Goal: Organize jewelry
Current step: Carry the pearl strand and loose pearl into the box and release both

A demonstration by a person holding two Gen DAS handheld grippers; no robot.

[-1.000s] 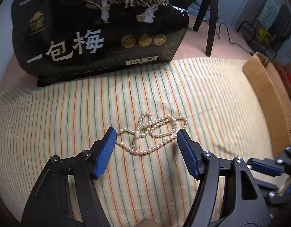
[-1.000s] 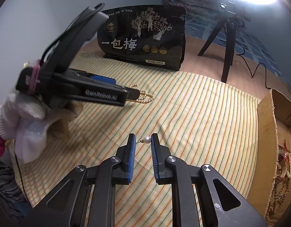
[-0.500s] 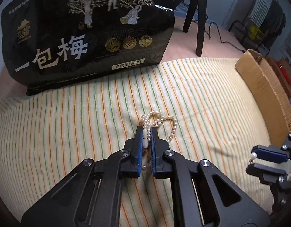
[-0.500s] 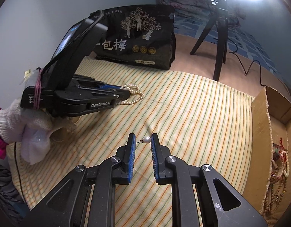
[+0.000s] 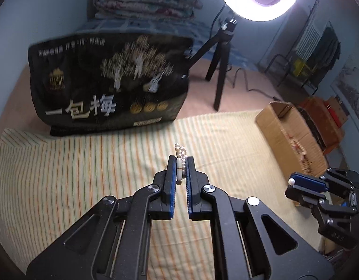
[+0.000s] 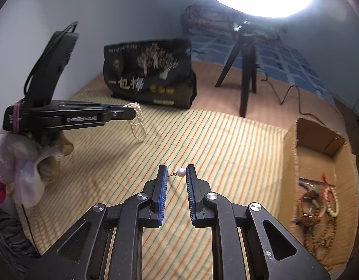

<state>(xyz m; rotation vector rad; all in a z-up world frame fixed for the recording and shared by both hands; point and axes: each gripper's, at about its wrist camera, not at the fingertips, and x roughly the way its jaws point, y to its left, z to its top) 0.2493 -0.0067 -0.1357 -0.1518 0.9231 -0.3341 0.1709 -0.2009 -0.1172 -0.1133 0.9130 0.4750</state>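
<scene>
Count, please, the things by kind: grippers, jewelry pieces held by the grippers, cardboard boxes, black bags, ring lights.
Grippers: 2, left gripper and right gripper
Held jewelry pieces: 2, pearl necklace and pearl earring
Cardboard box: 1
Black bag: 1
Ring light: 1
Total: 7

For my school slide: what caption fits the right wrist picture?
Right hand-held gripper pinches a pearl earring while the left hand-held gripper lifts a pearl necklace.

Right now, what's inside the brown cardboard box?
The cardboard box holds a tangle of bead necklaces and bracelets at its near end. Its far end looks bare. The near wall hides some of the floor.
</scene>
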